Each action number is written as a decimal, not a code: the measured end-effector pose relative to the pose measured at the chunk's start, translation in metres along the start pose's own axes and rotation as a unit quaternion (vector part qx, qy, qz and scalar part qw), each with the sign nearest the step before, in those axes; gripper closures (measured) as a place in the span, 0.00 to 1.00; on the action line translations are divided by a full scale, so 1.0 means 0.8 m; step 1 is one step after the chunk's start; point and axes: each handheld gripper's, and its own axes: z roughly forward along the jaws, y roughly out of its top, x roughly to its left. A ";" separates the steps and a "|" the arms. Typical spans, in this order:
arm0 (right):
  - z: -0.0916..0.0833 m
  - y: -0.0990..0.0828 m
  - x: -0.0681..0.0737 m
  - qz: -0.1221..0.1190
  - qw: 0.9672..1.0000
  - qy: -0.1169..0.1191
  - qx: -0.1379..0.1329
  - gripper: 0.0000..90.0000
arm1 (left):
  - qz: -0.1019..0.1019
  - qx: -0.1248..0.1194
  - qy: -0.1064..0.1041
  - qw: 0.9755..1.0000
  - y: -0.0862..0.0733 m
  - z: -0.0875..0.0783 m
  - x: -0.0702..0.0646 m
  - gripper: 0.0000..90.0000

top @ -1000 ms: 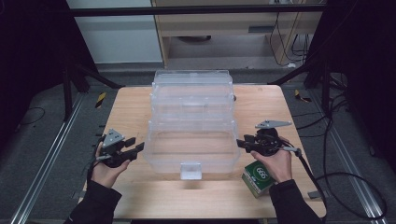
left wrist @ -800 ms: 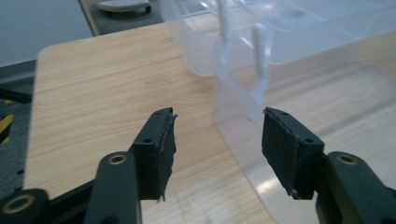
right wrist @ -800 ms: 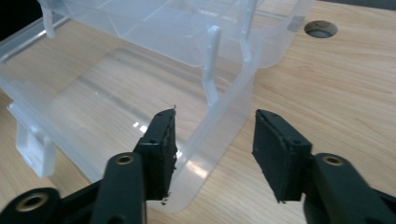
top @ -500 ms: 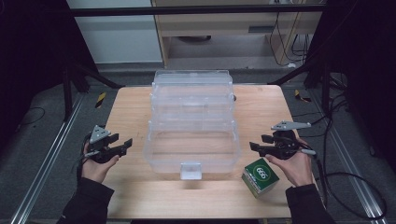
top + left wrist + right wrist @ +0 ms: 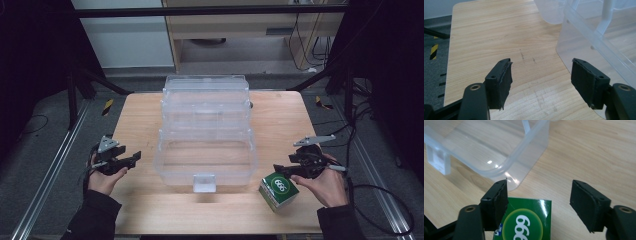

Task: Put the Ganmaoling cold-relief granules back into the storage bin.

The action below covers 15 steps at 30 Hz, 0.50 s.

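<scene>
A: What just changed?

B: Both my hand-held grippers have drawn away from the clear tiered box (image 5: 206,145); left hand-held gripper (image 5: 131,159) and right hand-held gripper (image 5: 281,170) have just been opening, nothing between them.

A: So the box?

B: Opened out mid-tabletop (image 5: 145,115), its trays bare. The green carton (image 5: 278,190) sits at its four o'clock, under my right jaws.

Clear glossy plastic box (image 5: 206,135) on a matt, grained wood table (image 5: 280,115); the green carton (image 5: 278,190) looks glossy.
</scene>
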 end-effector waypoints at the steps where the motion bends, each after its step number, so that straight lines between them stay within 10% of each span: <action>1: 0.000 0.000 0.000 -0.001 1.000 -0.003 0.009 0.30 | 0.001 0.003 0.001 1.000 -0.001 0.001 0.001 0.35; 15: -0.011 -0.005 0.010 0.001 0.999 -0.021 0.048 0.21 | 0.001 0.015 0.008 1.000 -0.010 0.006 0.010 0.32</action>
